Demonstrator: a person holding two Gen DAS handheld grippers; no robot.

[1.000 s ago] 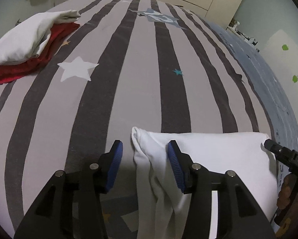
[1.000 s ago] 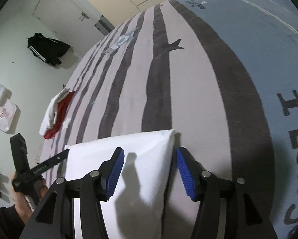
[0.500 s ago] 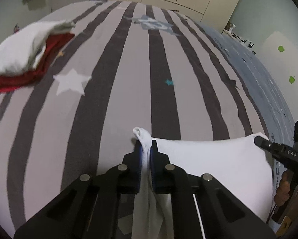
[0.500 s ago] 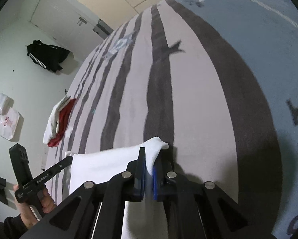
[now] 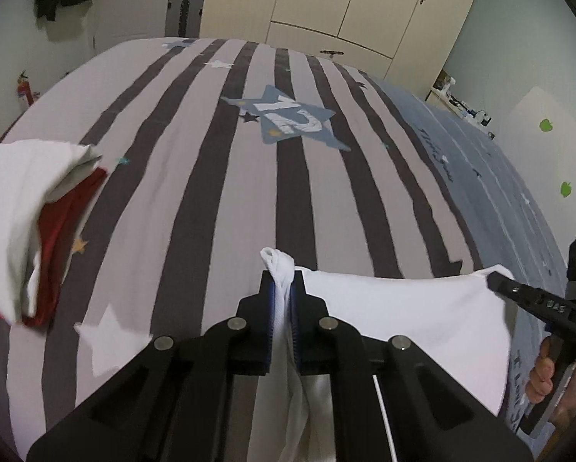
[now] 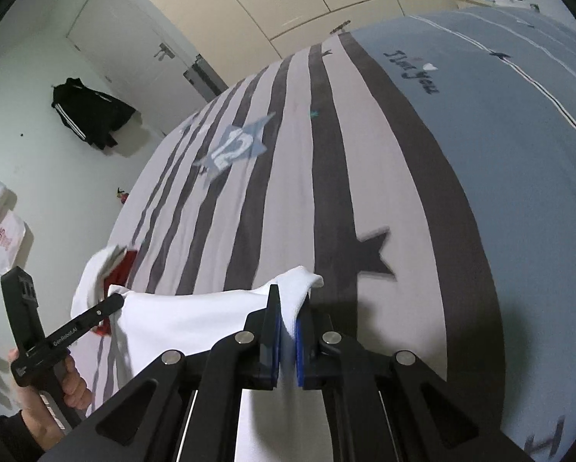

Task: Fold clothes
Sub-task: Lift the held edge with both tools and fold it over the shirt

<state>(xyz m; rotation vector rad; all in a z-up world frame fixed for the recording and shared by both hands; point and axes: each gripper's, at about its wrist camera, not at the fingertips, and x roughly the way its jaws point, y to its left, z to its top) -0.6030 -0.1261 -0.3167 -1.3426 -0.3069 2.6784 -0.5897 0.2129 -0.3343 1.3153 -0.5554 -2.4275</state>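
Striped bed (image 5: 218, 200); white garment (image 5: 403, 319) pinched at both corners.

Clothes pile (image 5: 22, 223) lies on bed (image 5: 218, 177), left.

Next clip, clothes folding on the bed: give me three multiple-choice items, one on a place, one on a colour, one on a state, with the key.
1. Where does the red garment lie?
A. under a white garment
B. on the wardrobe
C. in the right gripper

2. What colour are the gripper pads?
A. green
B. blue
C. yellow

3. How is the white cloth held?
A. lying free
B. by one gripper only
C. pinched at two corners

Key: 1 A, red shows beneath white on the striped bed. 2 B, blue shows inside the jaws. 3 C, left gripper and right gripper each clamp a corner.
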